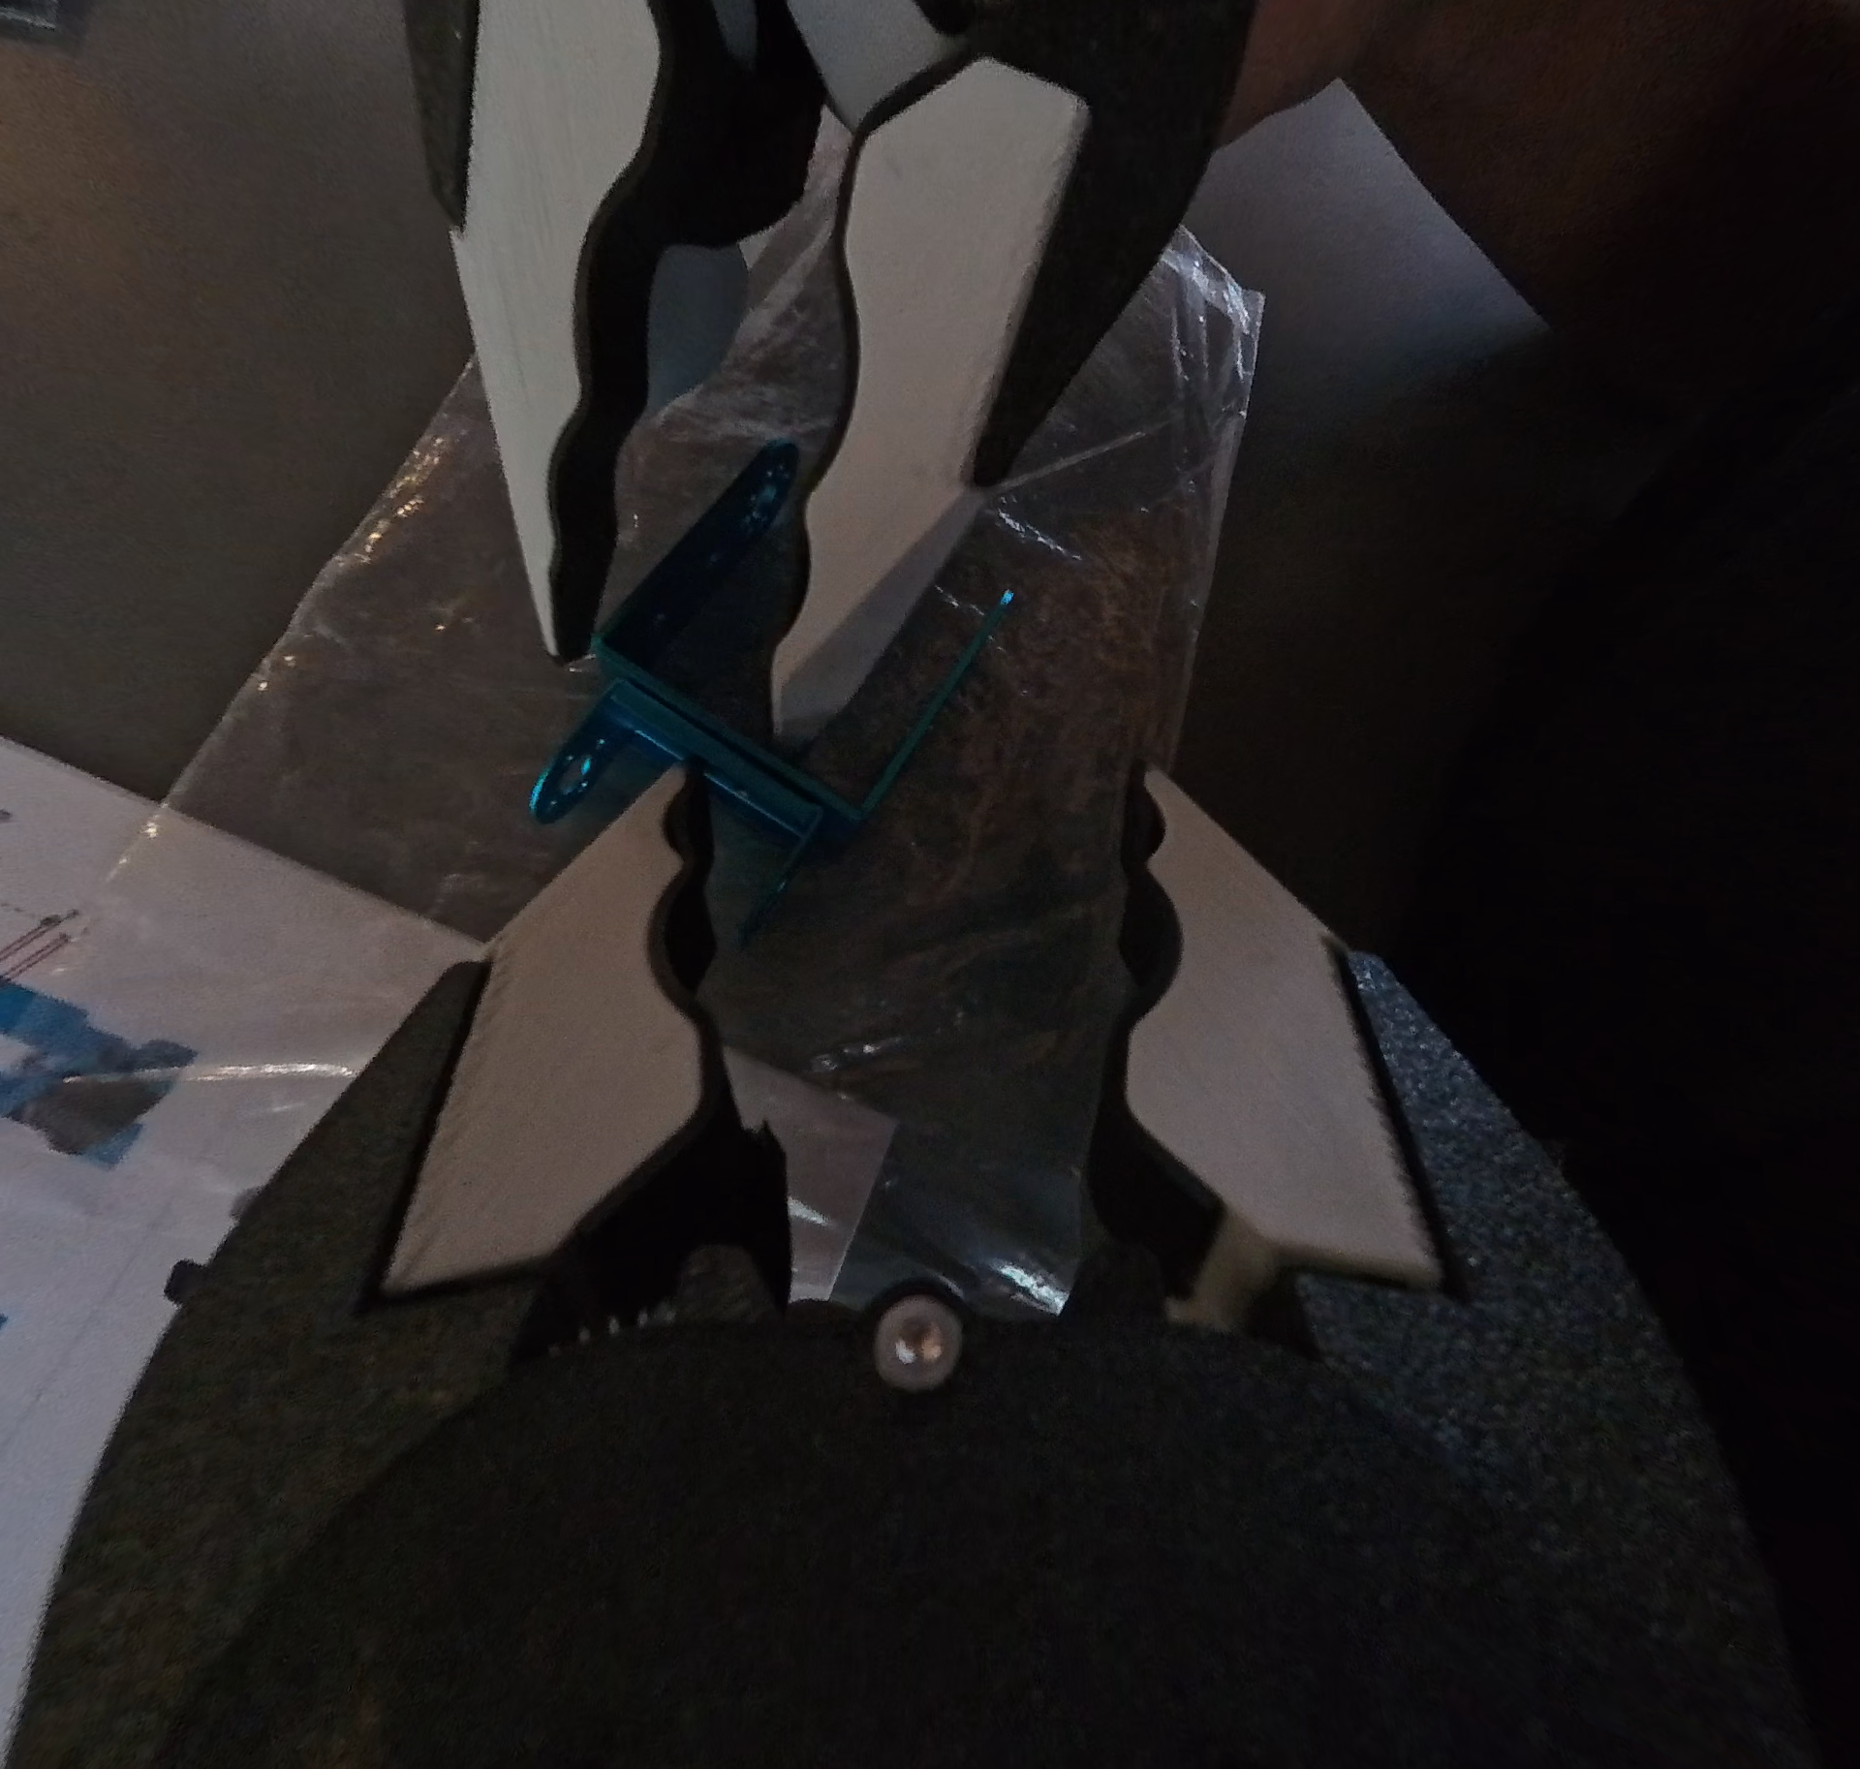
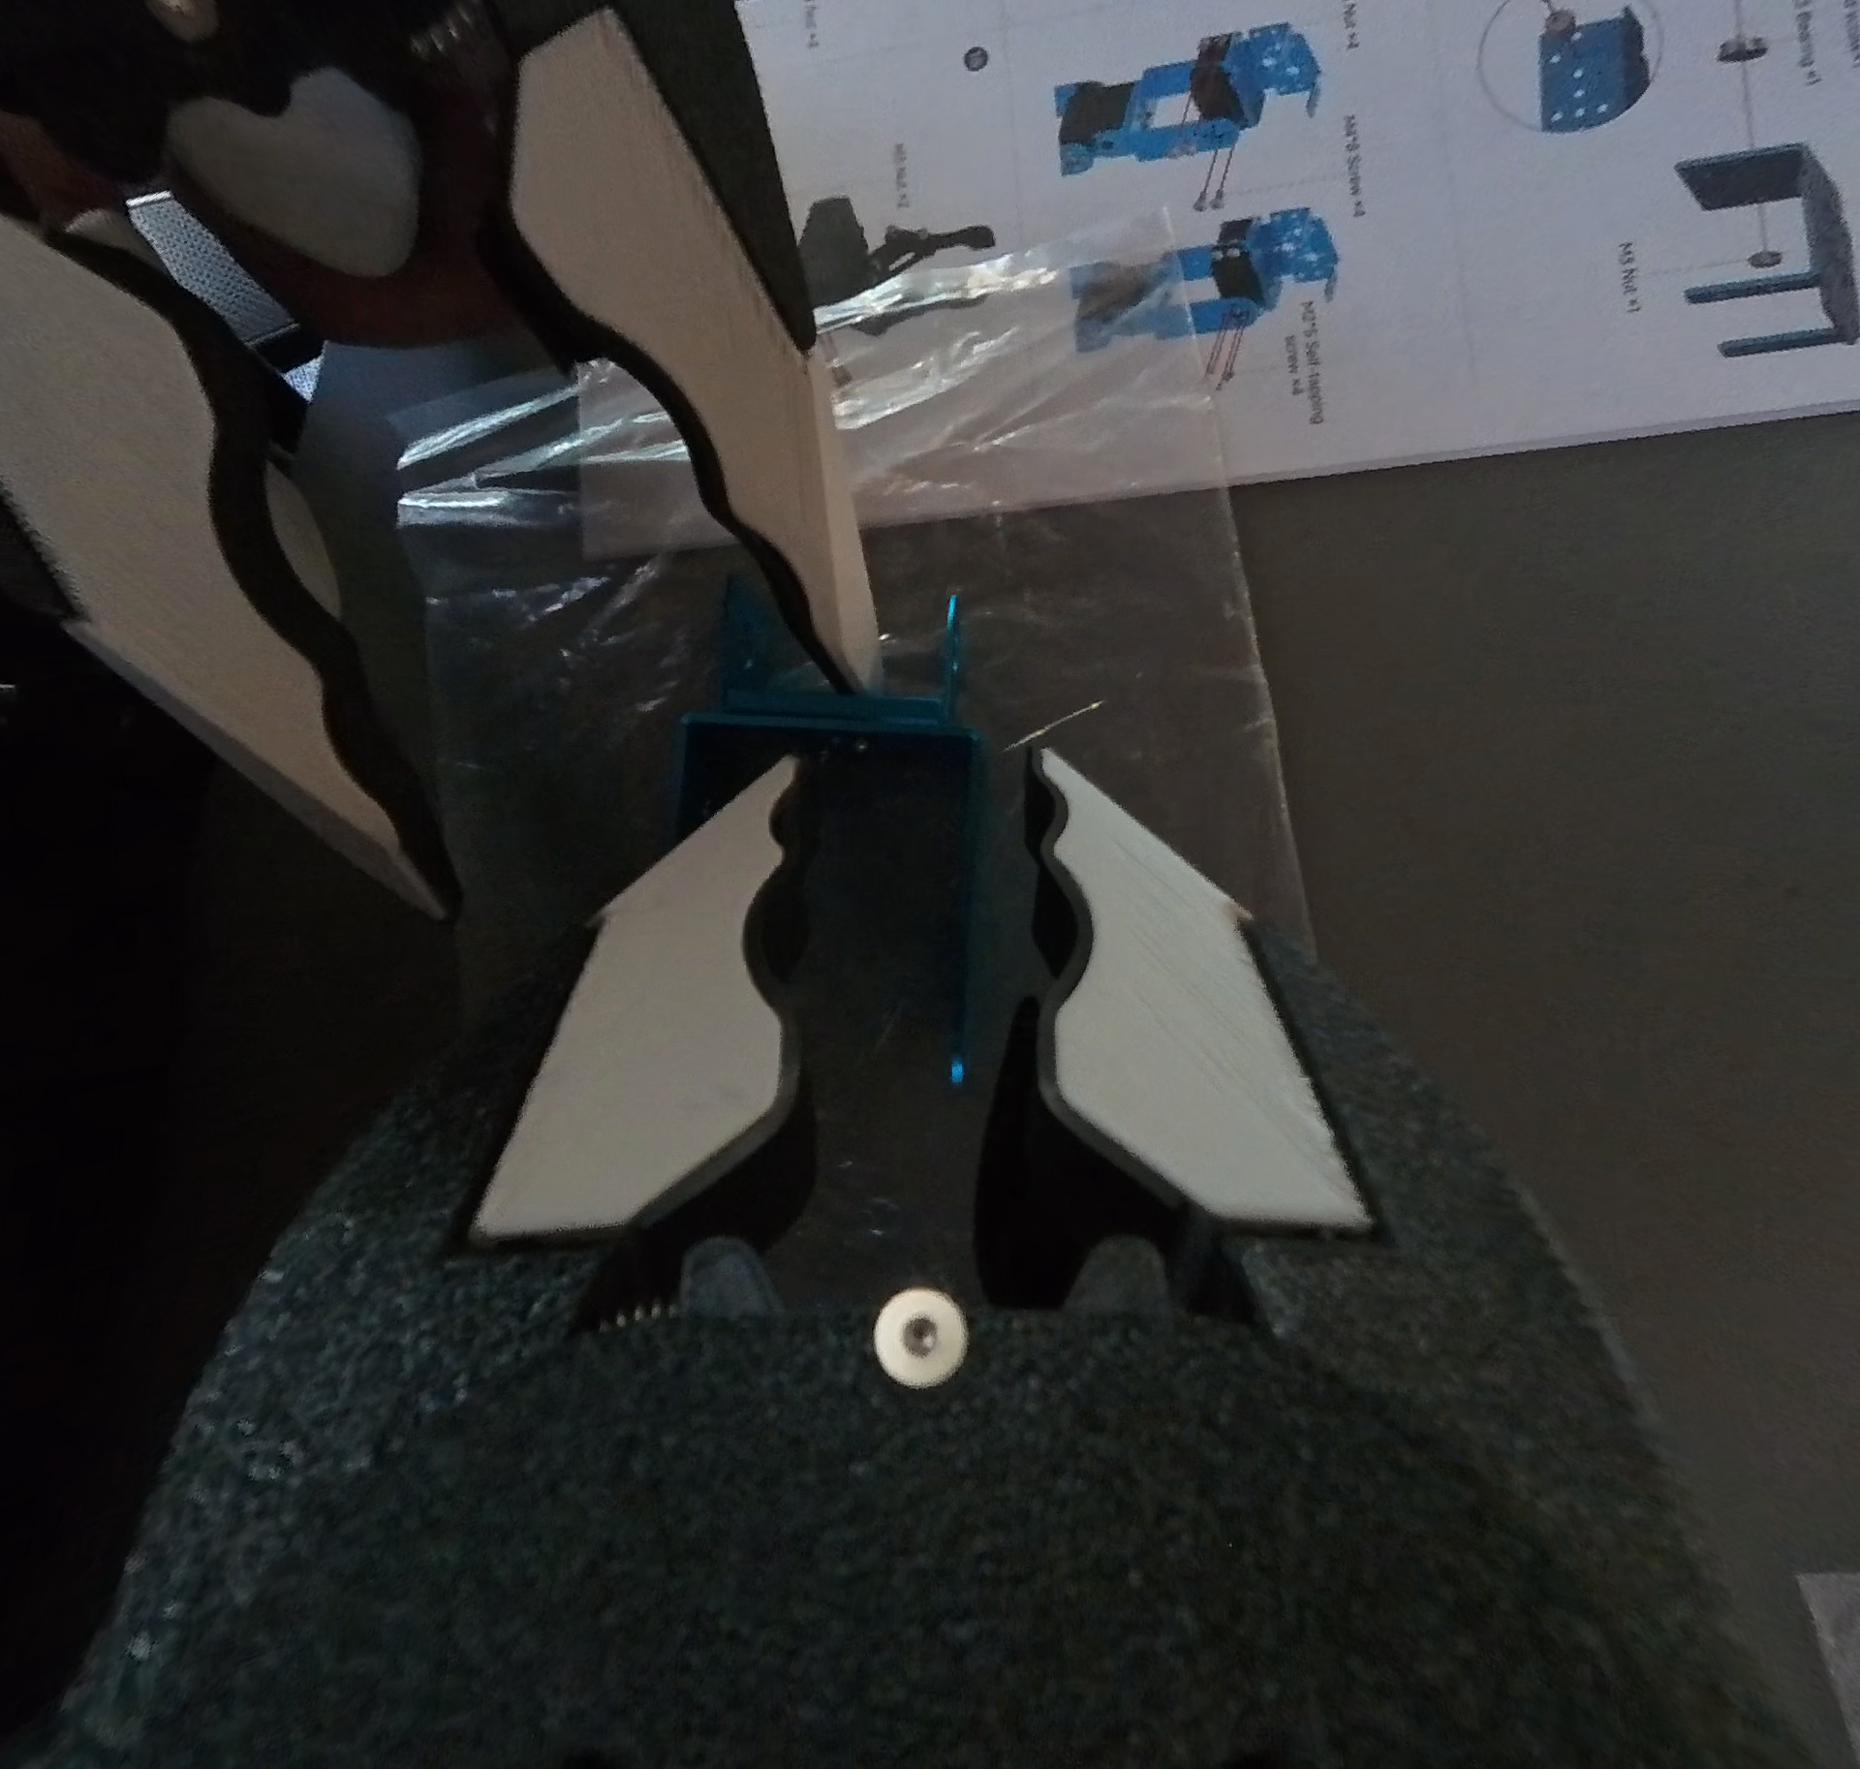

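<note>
**Two claws meet over blue brackets on a clear bag**

Left claw (image 1: pixel 916 775) comes up from the bottom of its own frame with its jaws spread wide, white fingers well apart, nothing pinched between them. One finger's tip sits right at the lower blue bracket (image 1: pixel 705 775), just beside it or touching; I cannot tell which. From the top of that frame the right claw (image 1: pixel 684 654) reaches down, jaws parted, one tip landing at the corner of the upper blue bracket (image 1: pixel 725 553), and whether it actually grips is not clear. Both brackets lie at frame centre, edge to edge, on a crinkled clear plastic bag (image 1: pixel 1006 815) spread over a dark tabletop (image 1: pixel 201 412).

Over in the right wrist view, the right claw (image 2: pixel 911 764) stands wide, straddling a U-shaped blue bracket (image 2: pixel 966 865) at centre frame, its fingers on either side of it. The left claw (image 2: pixel 644 795) enters from the upper left, one finger tip coming down at the second bracket (image 2: pixel 845 704) just behind. A white instruction sheet (image 2: pixel 1409 211) with blue diagrams fills the upper right, the bag (image 2: pixel 1157 563) overlapping its lower edge.
</note>
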A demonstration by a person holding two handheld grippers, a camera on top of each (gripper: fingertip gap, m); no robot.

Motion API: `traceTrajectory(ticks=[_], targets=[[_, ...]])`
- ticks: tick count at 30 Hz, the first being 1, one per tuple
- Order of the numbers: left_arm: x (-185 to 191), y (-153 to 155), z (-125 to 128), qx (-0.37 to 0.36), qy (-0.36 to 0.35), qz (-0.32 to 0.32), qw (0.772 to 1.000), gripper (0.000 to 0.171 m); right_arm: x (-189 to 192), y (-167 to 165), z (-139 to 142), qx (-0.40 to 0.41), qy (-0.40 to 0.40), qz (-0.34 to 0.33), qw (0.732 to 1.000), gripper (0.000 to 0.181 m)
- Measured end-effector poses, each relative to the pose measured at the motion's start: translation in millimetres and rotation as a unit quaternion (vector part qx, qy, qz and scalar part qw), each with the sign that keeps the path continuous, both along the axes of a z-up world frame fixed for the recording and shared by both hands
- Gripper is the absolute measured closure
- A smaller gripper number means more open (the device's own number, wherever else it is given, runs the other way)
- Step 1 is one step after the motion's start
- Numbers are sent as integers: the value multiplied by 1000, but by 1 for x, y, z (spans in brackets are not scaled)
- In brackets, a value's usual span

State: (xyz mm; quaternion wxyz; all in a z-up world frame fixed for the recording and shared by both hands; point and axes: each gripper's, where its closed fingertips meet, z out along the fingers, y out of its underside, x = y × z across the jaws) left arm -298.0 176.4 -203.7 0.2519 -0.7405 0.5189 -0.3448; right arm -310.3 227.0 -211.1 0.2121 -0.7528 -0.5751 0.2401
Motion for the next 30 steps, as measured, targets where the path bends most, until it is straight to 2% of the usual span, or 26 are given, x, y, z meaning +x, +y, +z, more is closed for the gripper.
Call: traceTrajectory(ticks=[5, 13, 19, 30], targets=[[0, 0, 0, 0, -1, -1, 1000, 89, -2, -1, -3, 11, -8, 5, 1000, 136], [0, -1, -1, -2, -1, -1, 1000, 89, -2, -1, 4, -12, 12, 1, 1000, 149], [1, 0, -1, -2, -2, 0, 1000, 89, 1, -2, -3, 2, -12, 7, 1000, 141], [0, -1, -1, -1, -1, -1, 1000, 89, -2, -5, -2, -19, -2, 7, 1000, 147]])
